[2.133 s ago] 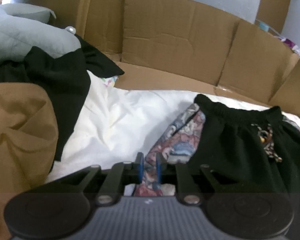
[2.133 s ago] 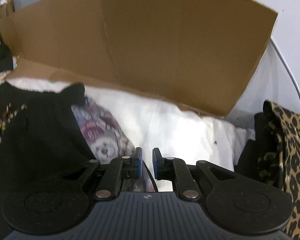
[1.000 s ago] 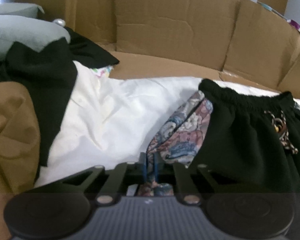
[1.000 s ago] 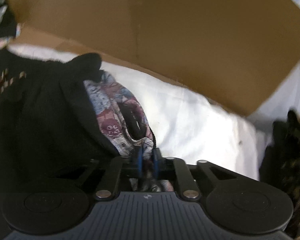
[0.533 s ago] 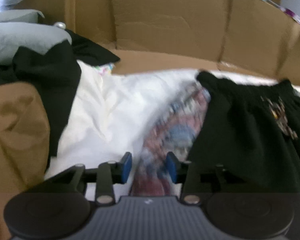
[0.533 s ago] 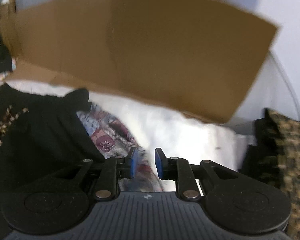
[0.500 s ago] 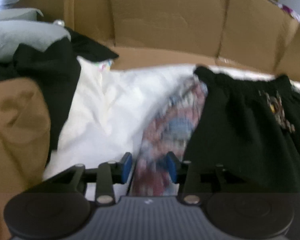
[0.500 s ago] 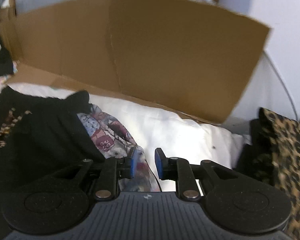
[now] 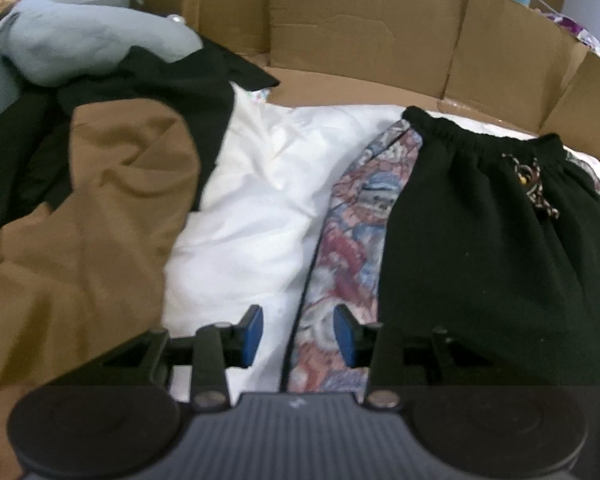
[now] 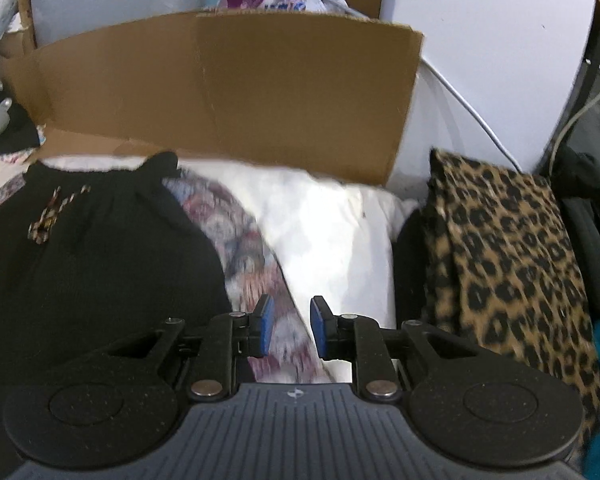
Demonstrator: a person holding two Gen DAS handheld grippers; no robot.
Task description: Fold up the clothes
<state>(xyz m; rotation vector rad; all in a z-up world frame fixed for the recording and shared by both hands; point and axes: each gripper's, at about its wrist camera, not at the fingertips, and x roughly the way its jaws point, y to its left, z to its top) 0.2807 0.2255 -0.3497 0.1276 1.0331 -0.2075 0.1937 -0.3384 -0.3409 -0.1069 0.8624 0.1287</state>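
Now left tongs [image 9: 299,334] agape over patterned shorts [image 9: 348,240]; right tongs [image 10: 288,327] likewise.

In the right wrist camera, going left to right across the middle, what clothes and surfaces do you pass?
black shorts → patterned side panel → white bedding → leopard-print garment

home | clothes heap [image 9: 100,184] | cardboard box [image 10: 220,92] | white bedding [image 9: 252,208]
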